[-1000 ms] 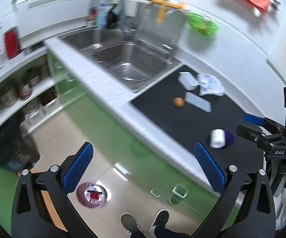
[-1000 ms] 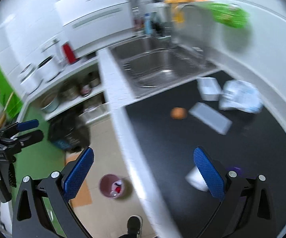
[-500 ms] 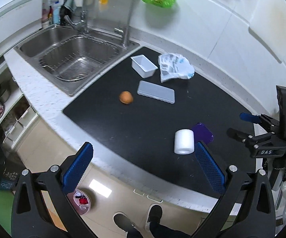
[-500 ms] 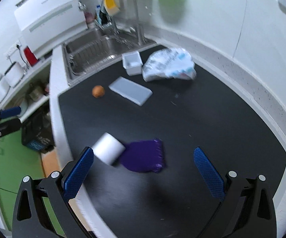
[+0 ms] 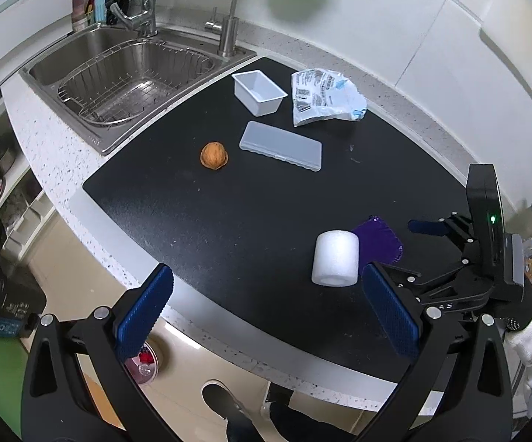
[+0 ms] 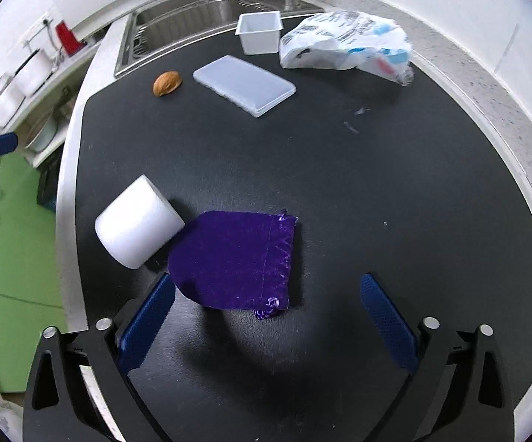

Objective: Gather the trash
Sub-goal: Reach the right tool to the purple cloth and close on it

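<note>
A purple drawstring pouch [image 6: 232,258] lies flat on the black mat [image 6: 376,184], touching a white foam roll [image 6: 138,223] on its left. My right gripper [image 6: 267,316] hangs steeply over the pouch's near edge; its jaws are closing, with the pouch just ahead between them and the pads off it. My left gripper [image 5: 266,309] stands open over the counter's front edge, nothing between its fingers, with the roll [image 5: 336,263] and pouch [image 5: 378,241] ahead to its right. Farther back lie a walnut [image 5: 213,155] and a crumpled plastic bag [image 5: 324,97].
A flat white lid [image 5: 280,145] and an open white tub [image 5: 259,92] sit at the back of the mat. The steel sink [image 5: 125,73] is at the far left. On the floor below are a small round bin [image 5: 144,364], a black bag [image 5: 0,294] and a person's shoes [image 5: 225,401].
Both views swung from the floor and counter edge onto the black mat. The right gripper sank toward the pouch, which now looks much larger. The left gripper moved in over the counter's front edge.
</note>
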`<state>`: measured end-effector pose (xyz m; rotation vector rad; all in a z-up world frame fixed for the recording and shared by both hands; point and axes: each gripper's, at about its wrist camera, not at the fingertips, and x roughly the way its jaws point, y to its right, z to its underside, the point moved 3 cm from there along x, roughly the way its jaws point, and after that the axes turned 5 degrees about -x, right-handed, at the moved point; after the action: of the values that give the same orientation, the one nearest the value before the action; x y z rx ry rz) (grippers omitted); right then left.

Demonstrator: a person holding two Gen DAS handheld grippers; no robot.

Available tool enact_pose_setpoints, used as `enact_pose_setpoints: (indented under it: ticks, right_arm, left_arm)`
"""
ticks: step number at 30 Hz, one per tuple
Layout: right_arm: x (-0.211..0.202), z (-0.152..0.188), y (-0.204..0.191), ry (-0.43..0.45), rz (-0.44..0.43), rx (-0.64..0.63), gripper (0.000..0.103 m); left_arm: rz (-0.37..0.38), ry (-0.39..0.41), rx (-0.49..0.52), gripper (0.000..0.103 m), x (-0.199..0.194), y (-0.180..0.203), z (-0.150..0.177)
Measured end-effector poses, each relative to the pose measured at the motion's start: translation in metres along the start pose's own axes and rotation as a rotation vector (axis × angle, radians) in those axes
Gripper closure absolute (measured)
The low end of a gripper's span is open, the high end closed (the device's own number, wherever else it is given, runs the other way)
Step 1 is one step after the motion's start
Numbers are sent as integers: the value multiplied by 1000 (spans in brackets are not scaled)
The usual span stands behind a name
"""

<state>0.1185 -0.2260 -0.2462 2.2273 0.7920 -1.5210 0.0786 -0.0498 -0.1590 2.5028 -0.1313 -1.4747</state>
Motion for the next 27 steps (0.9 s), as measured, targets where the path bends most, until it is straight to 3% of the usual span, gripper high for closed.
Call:
enact_pose_setpoints:
  ticks: [1, 3, 7, 9, 15, 27]
  right_arm:
    - [3, 1, -1, -12, 0, -11, 35]
    - [5, 1, -2, -6, -4, -24, 41]
    - [0, -1, -2, 0, 8, -45, 84]
    - [-4, -1, 0, 7, 1, -46, 89]
    - [-22, 0, 9, 32, -9, -6, 94]
    - [-77, -3, 42, 101, 7, 84, 95]
  left_arm:
    - [-4, 0, -6, 3, 1, -1, 1]
    - [-7, -4, -15, 3, 3, -1, 2]
    - [-8, -11, -21, 3, 6, 1, 5]
    - [-4, -12, -19, 3, 6, 4, 5]
    - [8, -11, 2, 3, 9, 18, 3]
    - [29, -50, 91, 3, 41, 63, -4]
